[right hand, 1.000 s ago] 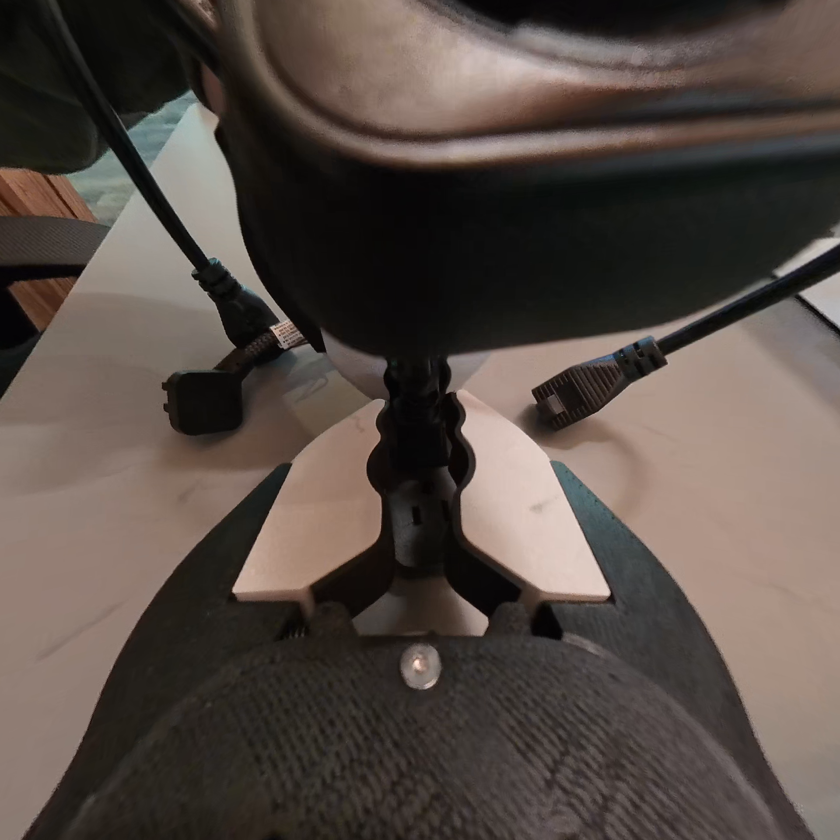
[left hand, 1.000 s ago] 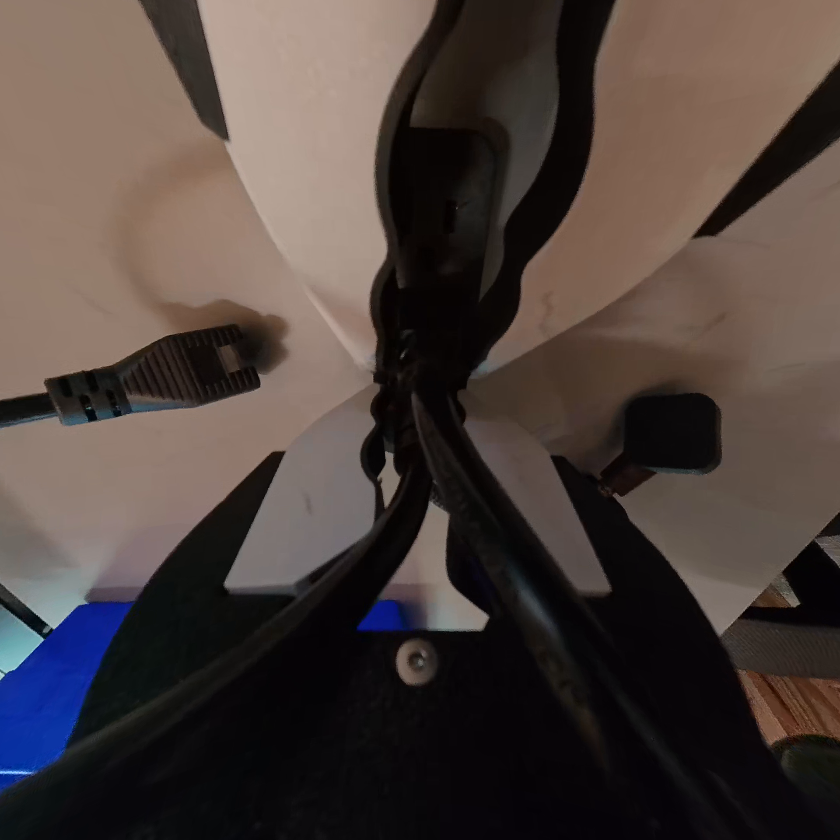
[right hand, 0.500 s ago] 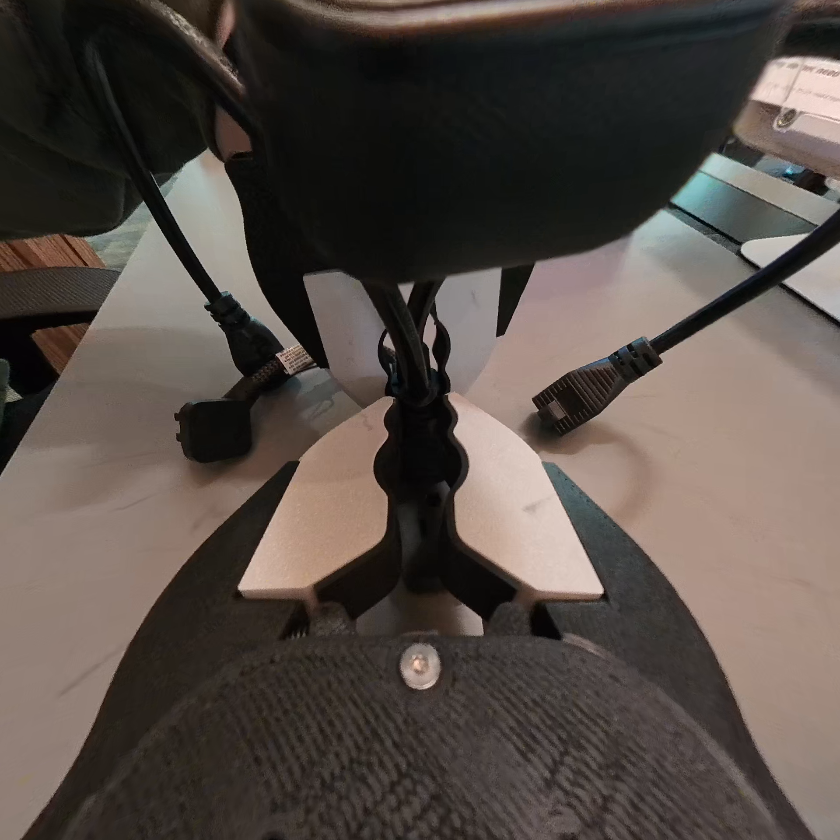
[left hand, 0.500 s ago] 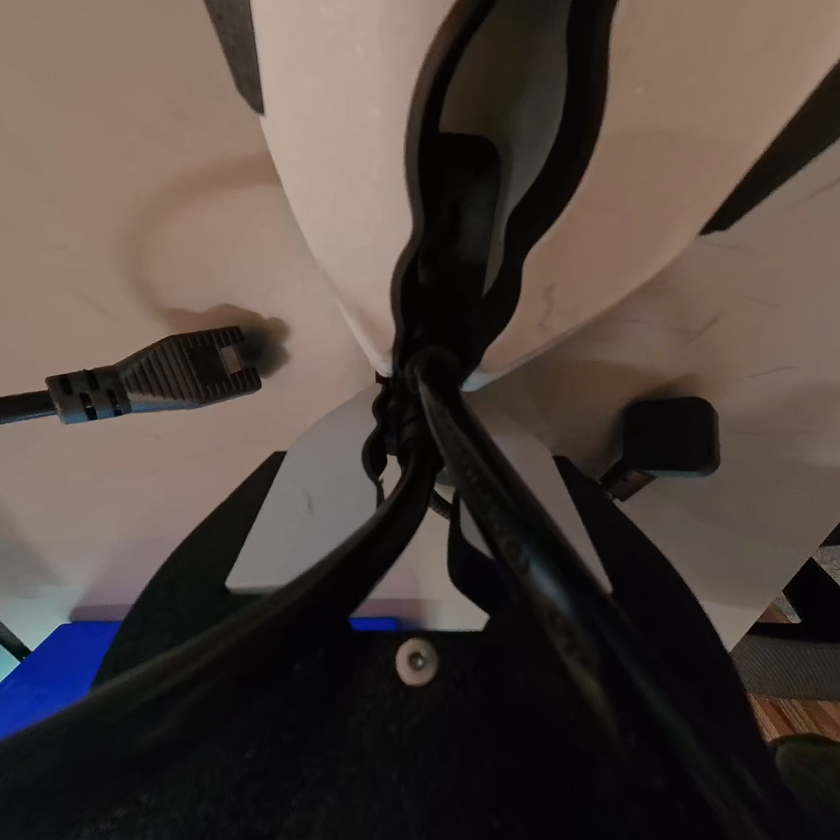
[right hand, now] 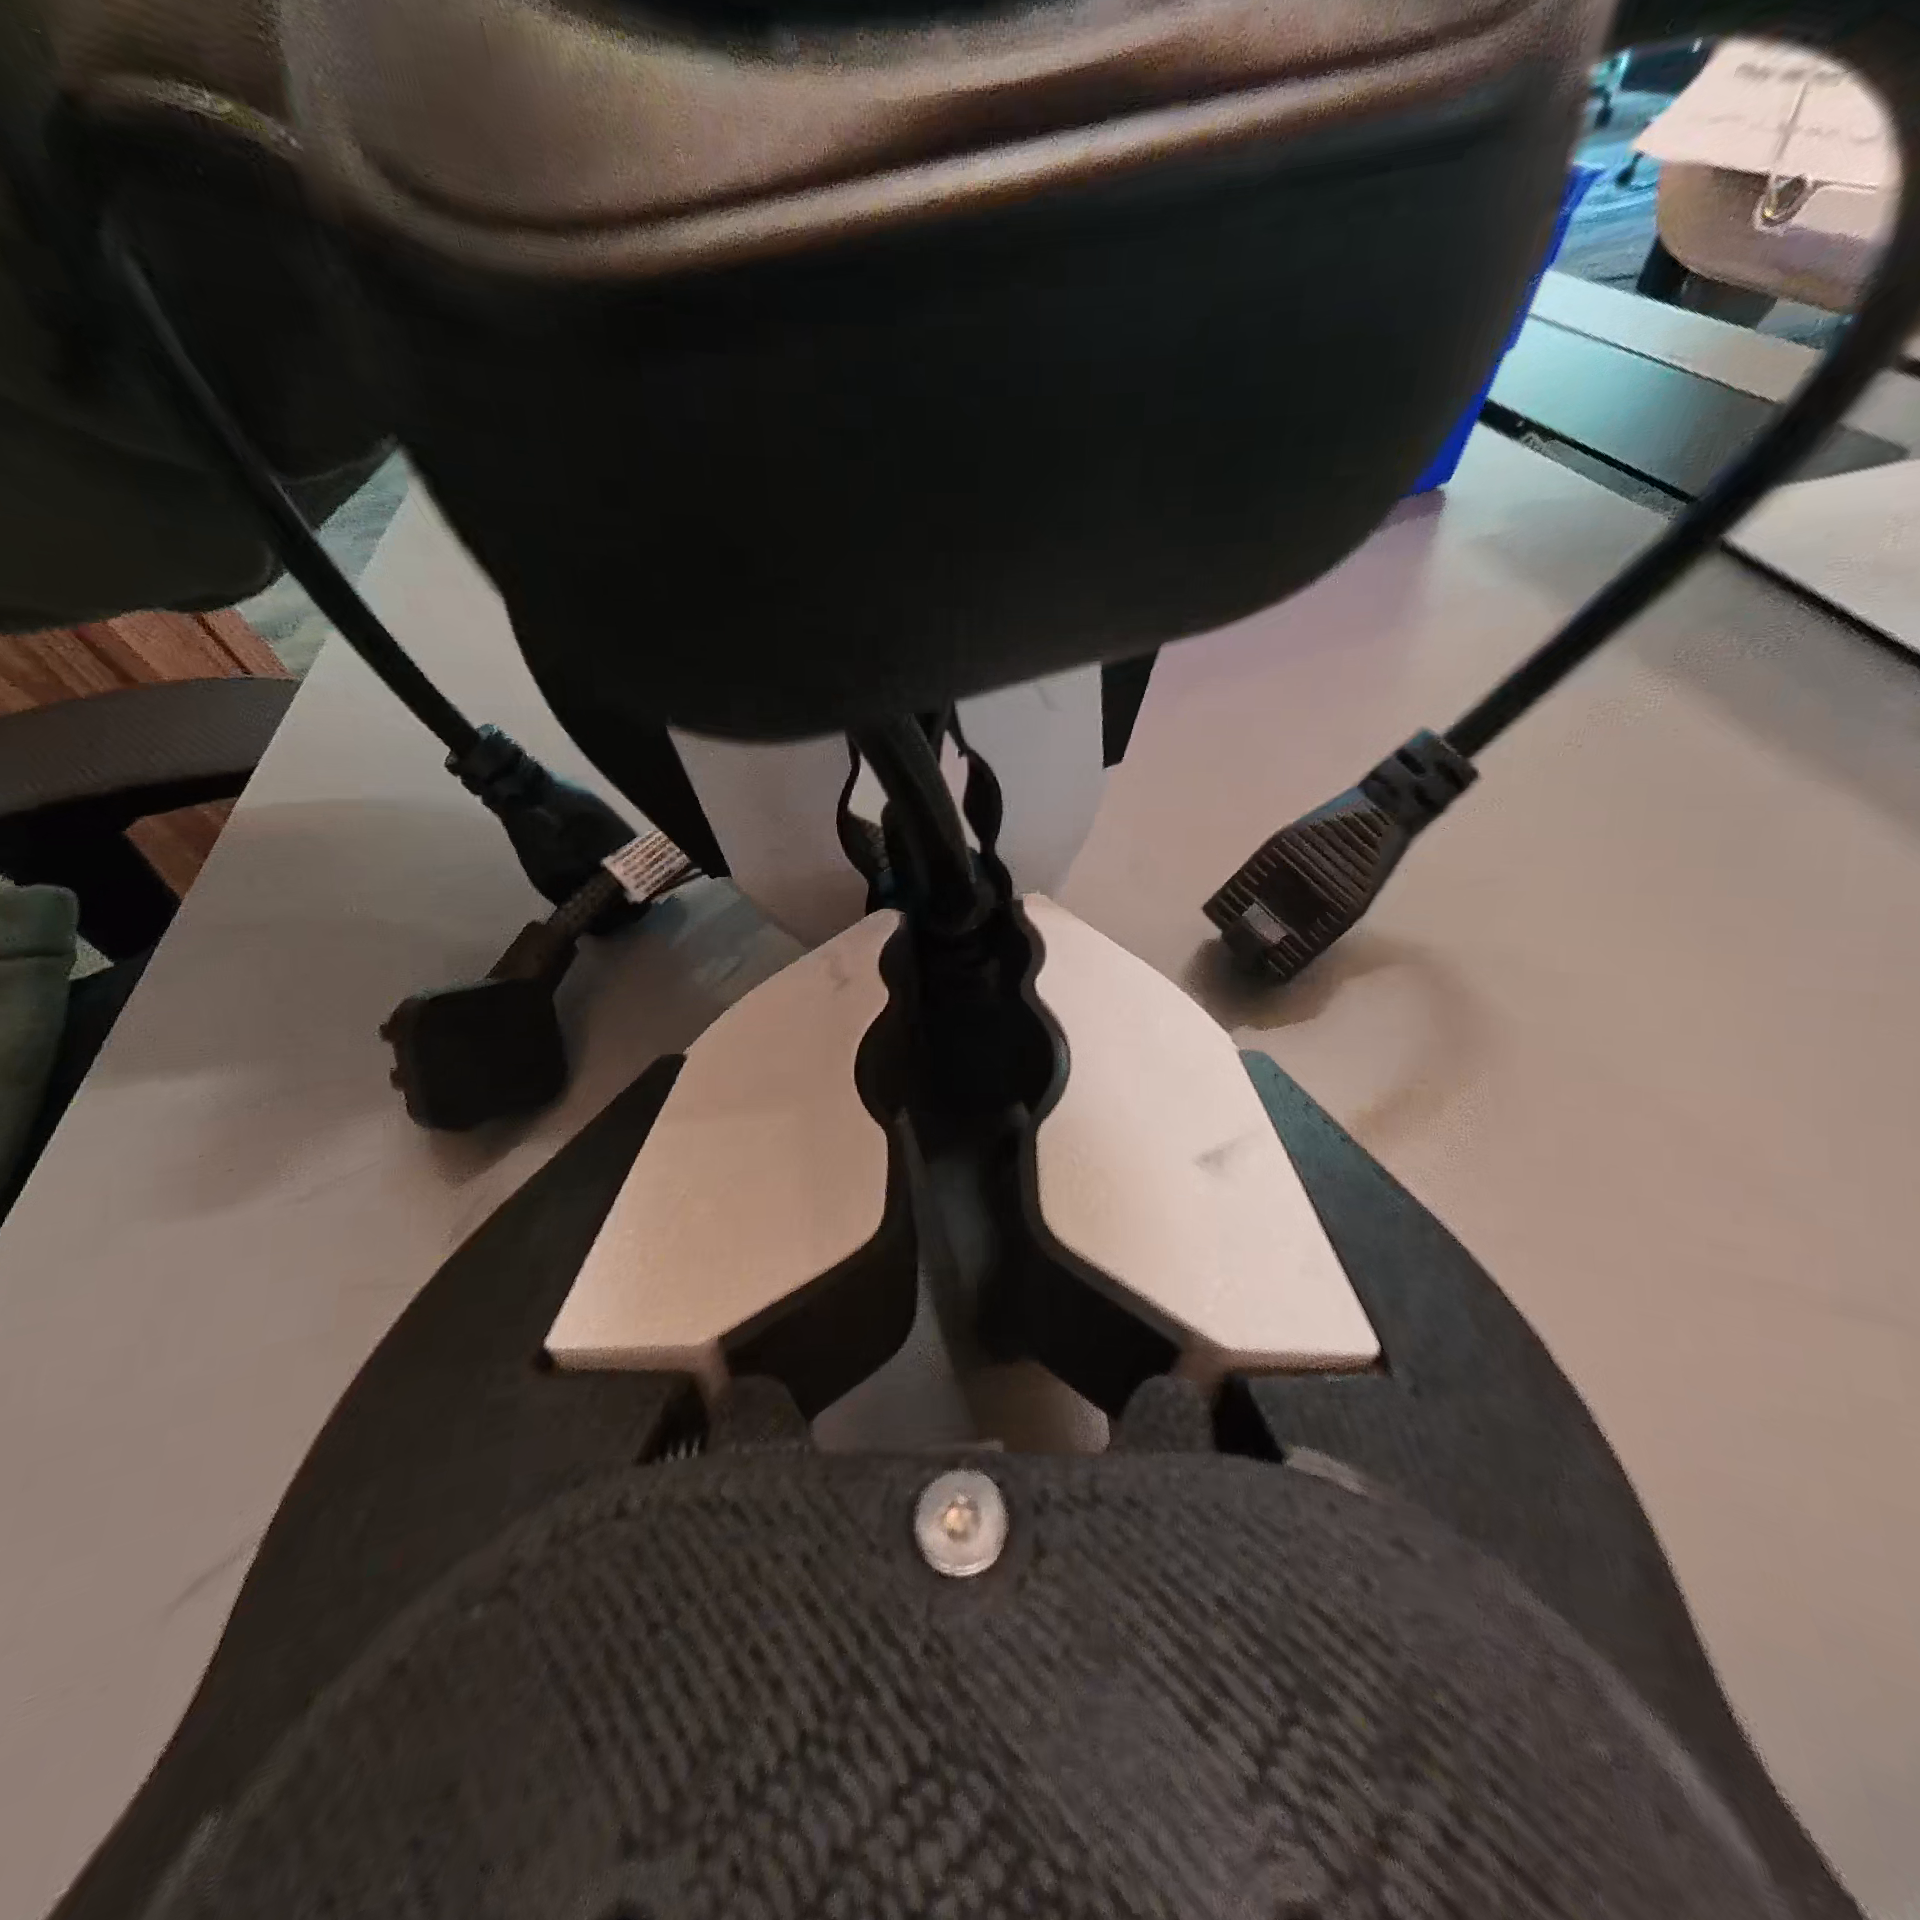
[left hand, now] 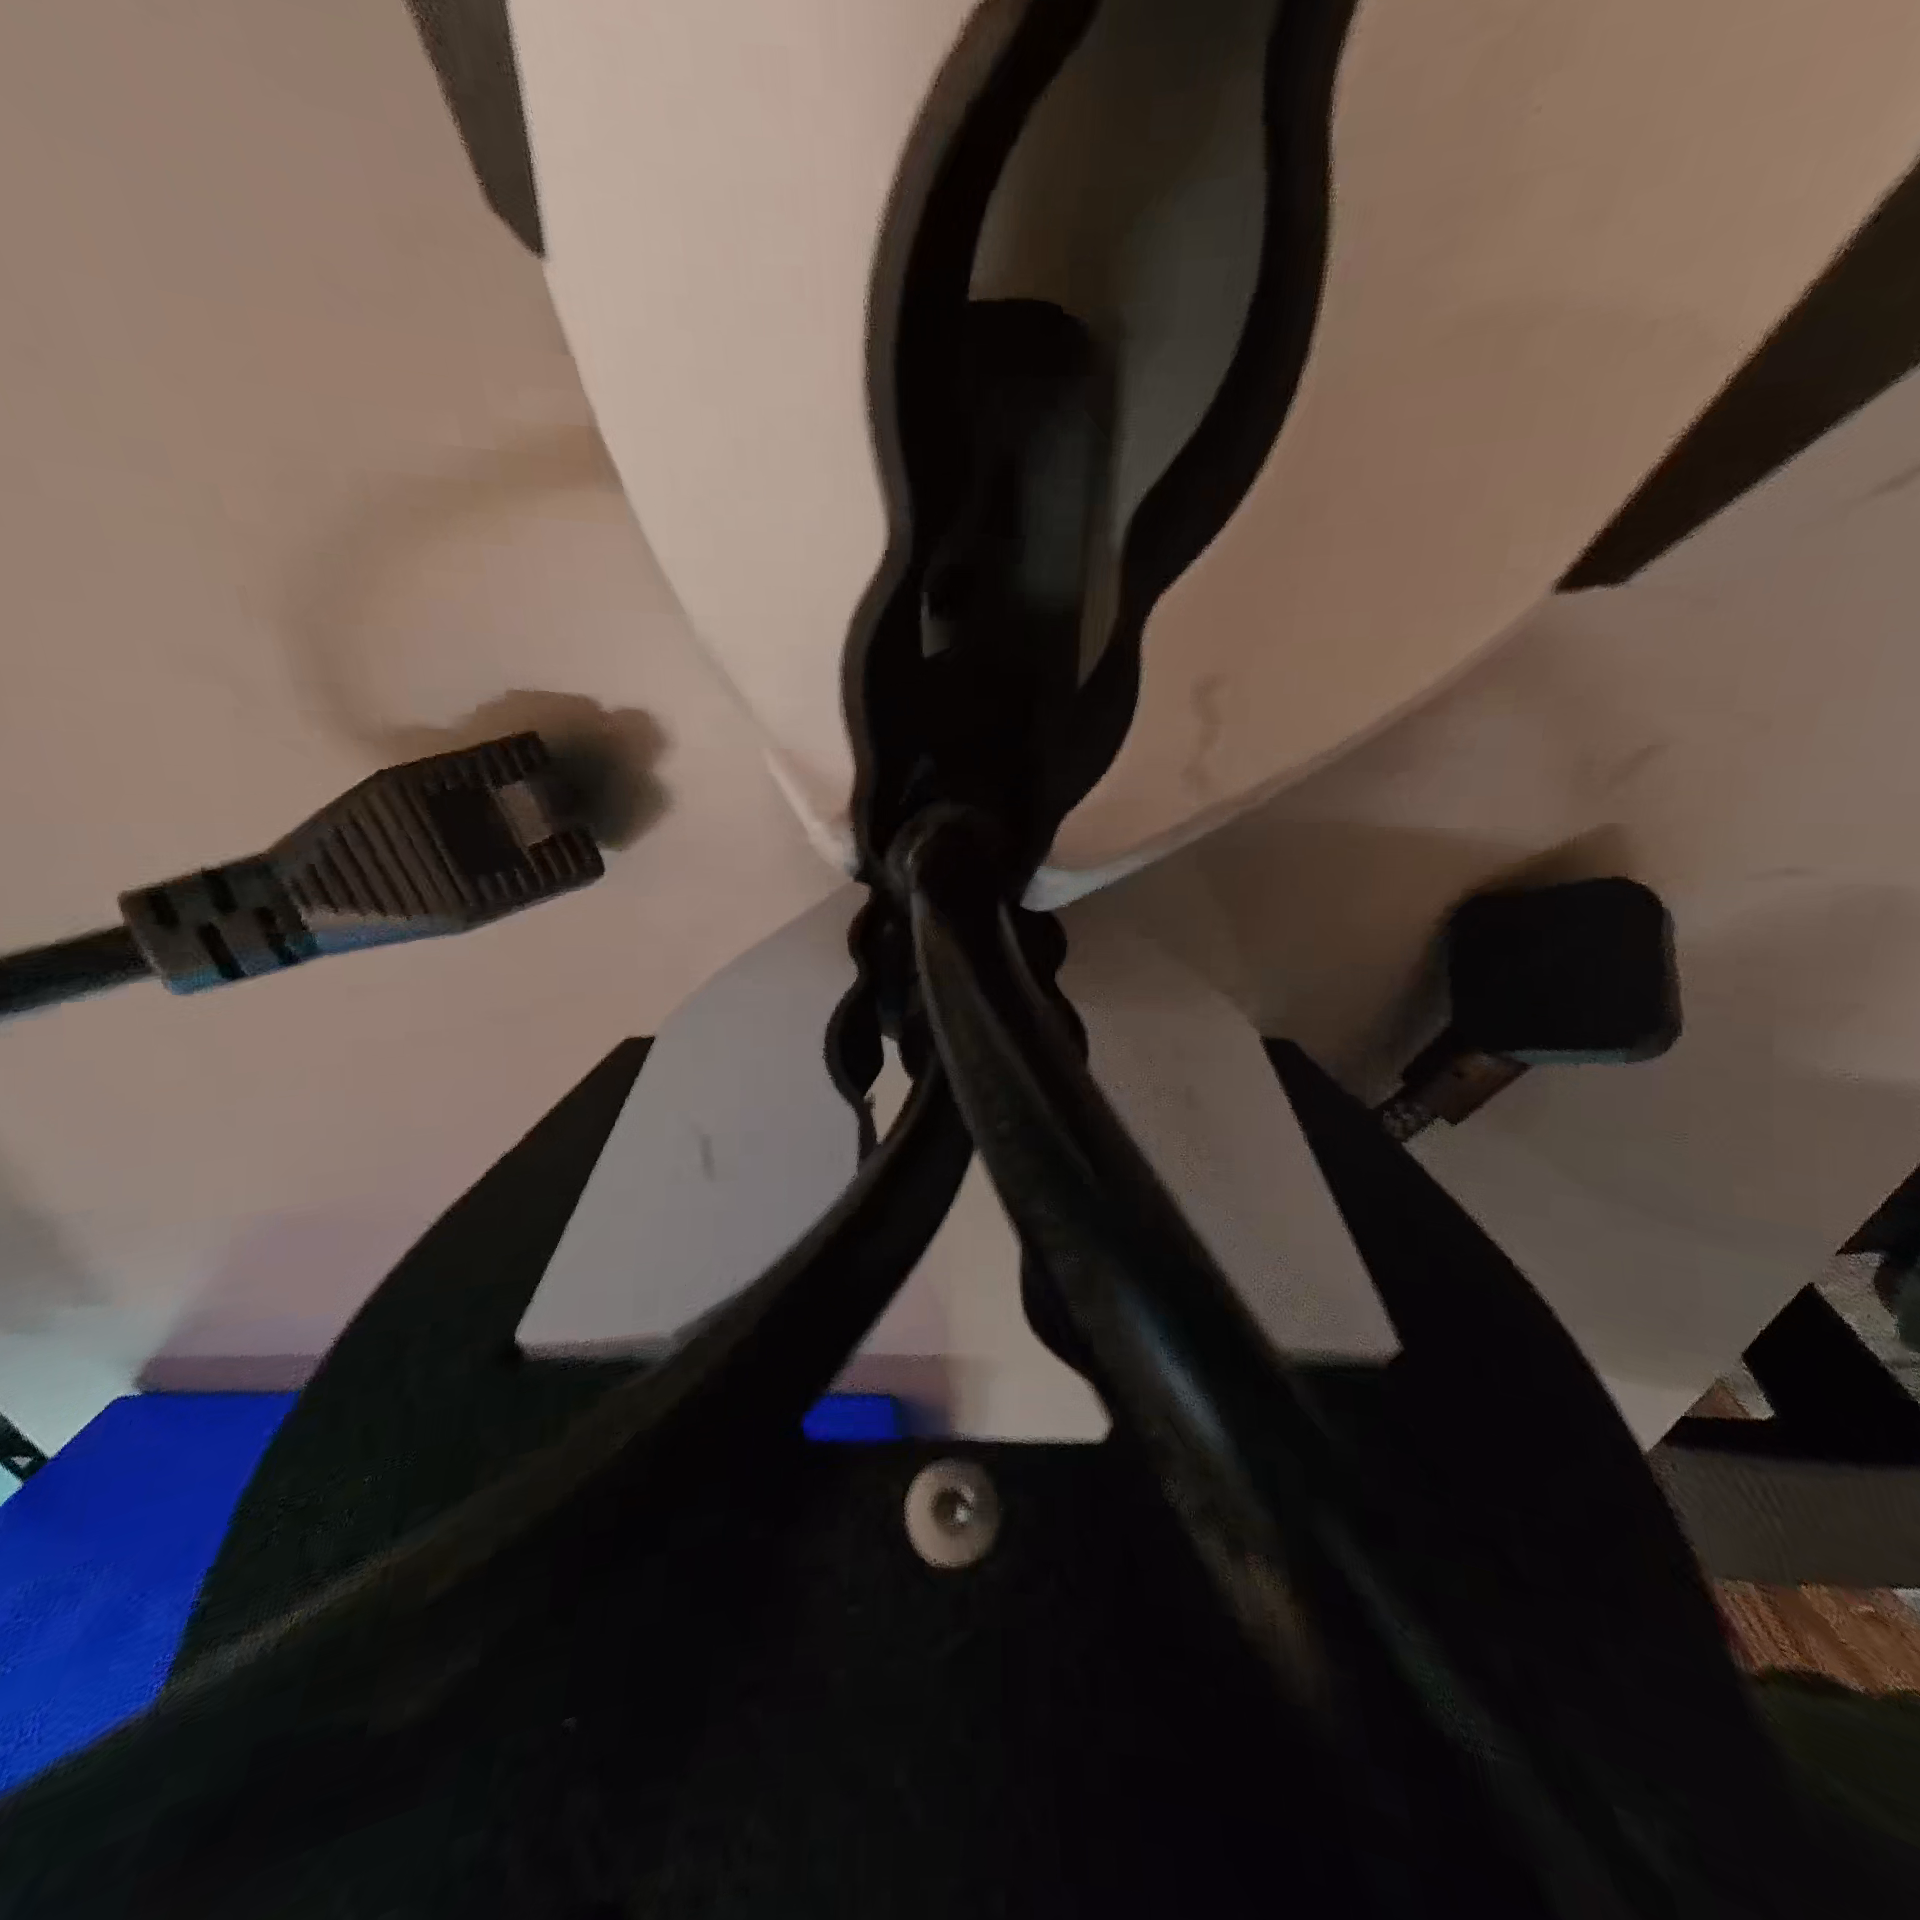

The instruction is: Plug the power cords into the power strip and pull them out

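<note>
Left gripper (left hand: 961,977) clamped on black cord (left hand: 1049,1132); right gripper (right hand: 961,997) clamped on black plug (right hand: 961,1174), tip to tip

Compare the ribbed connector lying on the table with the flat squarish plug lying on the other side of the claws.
The ribbed connector is long, tapered and grooved; the flat plug is squat, smooth and squarish. The connector continues into a smooth round cord; the plug's cord looks braided, with a small tag nearby. Both are black, unplugged, and lie on the pale table, untouched by either claw.
</note>
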`<state>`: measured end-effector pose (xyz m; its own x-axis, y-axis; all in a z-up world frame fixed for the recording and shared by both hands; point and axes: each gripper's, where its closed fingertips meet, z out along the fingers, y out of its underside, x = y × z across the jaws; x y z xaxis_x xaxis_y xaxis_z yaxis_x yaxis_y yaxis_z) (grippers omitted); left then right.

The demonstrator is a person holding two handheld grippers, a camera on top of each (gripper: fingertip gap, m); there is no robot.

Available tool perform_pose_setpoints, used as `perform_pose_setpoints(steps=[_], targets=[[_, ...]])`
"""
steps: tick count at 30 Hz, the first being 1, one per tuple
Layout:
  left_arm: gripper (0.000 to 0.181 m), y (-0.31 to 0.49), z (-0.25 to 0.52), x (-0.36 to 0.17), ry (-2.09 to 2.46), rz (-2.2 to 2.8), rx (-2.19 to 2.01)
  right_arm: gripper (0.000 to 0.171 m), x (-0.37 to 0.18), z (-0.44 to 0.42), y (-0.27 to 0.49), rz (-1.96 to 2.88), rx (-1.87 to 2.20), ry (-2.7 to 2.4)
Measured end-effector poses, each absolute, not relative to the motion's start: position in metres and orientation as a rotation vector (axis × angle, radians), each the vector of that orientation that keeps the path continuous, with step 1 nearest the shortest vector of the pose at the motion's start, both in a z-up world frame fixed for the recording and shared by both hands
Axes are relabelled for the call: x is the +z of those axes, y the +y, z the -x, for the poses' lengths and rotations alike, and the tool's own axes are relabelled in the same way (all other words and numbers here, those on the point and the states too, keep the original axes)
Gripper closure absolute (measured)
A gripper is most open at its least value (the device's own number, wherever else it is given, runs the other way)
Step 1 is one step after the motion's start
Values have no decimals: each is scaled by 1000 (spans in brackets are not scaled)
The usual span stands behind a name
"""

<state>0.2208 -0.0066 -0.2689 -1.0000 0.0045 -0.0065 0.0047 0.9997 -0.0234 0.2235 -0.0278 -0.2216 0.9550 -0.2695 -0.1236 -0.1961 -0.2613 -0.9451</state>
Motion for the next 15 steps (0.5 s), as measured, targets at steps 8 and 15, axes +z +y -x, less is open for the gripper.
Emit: perform_pose_setpoints(steps=[8, 15], targets=[[156, -7, -220, -269, 3134, 26, -85, 157, -220, -221, -27, 1839, -79, 333], [156, -7, -218, -269, 3137, 29, -111, 157, -218, -218, -27, 1819, -40, 347]])
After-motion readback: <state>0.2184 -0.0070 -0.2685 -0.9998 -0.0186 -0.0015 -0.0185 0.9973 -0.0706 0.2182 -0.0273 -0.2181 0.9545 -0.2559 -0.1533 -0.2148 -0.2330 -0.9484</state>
